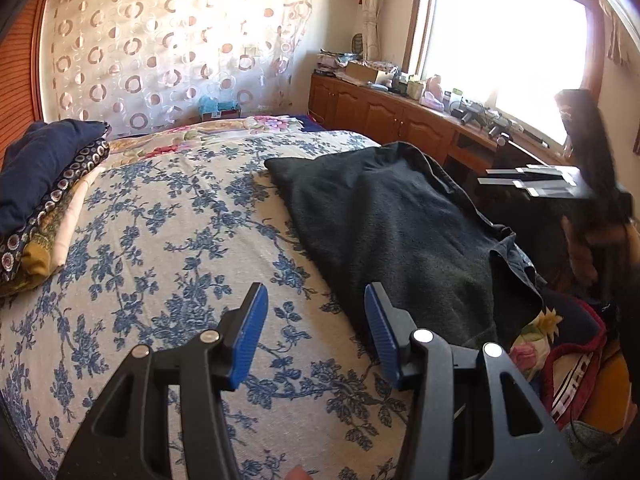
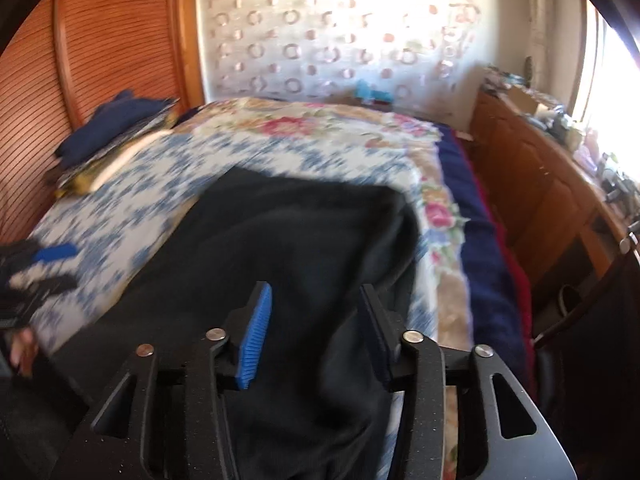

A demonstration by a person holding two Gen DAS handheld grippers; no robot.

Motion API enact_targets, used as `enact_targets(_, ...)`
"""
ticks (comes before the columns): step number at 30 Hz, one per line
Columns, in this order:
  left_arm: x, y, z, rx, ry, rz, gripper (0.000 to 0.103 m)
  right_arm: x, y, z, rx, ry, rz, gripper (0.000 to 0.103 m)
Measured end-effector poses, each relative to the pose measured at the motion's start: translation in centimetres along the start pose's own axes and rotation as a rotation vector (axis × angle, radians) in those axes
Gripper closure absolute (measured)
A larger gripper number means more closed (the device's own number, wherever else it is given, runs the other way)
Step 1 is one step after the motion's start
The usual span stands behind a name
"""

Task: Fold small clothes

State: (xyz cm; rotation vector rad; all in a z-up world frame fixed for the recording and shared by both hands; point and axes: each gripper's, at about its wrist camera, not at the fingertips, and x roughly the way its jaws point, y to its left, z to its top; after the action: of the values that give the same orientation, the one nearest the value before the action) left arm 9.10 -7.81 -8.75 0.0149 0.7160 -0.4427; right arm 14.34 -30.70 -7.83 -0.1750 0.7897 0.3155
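Observation:
A black garment (image 1: 400, 232) lies spread on the blue-flowered bedsheet (image 1: 180, 220), wrinkled along its right edge. My left gripper (image 1: 316, 292) hovers open over the sheet at the garment's near left edge, with nothing between its blue pads. In the blurred right wrist view, the right gripper (image 2: 315, 288) stands open just above the same black garment (image 2: 300, 232), and its pads do not press on the cloth. A blue pad (image 2: 56, 252) of the left gripper shows at the left edge there, with part of a hand below it.
A stack of folded clothes (image 1: 44, 192) lies at the bed's far left, by the wooden headboard (image 2: 112, 40). A cluttered wooden cabinet (image 1: 380, 116) runs under the window on the right. A dark blue blanket (image 2: 480, 240) hangs at the bed's right edge.

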Motion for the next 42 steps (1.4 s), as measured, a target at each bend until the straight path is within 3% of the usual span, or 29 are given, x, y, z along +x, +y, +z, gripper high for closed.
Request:
enact_targets(9,0.7,-1.2,-0.1,0.029,0.024,0.0,0.053,-0.1,3.2,-4.1,-0.045,0.061,0.028,0.054)
enact_targets(13,0.8,-1.5,-0.4,0.031,0.031,-0.006,0.053,-0.4,2.2,-5.3,-0.057,0.097,0.014,0.086)
enact_targets(15,1.0,-1.6,-0.4,0.031,0.035,-0.005,0.053,-1.0,1.6,-6.0,-0.064,0.102,0.007,0.093)
enact_targets(26,1.3,-2.8,-0.7,0.052,0.06,-0.026,0.053,-4.4,-2.5,-9.0,0.004,0.123,-0.104,0.094)
enact_targets(27,1.3,-2.9,-0.8,0.055,0.062,-0.026,0.053,-4.4,-2.7,-9.2,0.016,0.124,-0.104,0.094)
enact_targets(29,1.2,-3.0,-1.0,0.062,0.072,-0.03,0.053,-4.6,-2.8,-9.4,0.035,0.112,-0.105,0.079)
enact_targets(31,1.2,-3.1,-1.2,0.063,0.08,-0.036,0.053,-4.7,-3.1,-9.5,0.064,0.098,-0.102,0.054)
enact_targets(42,1.8,-3.0,-2.5,0.045,0.173,-0.122,0.053,-2.8,-4.3,-10.7,0.196,0.088,-0.023,0.052)
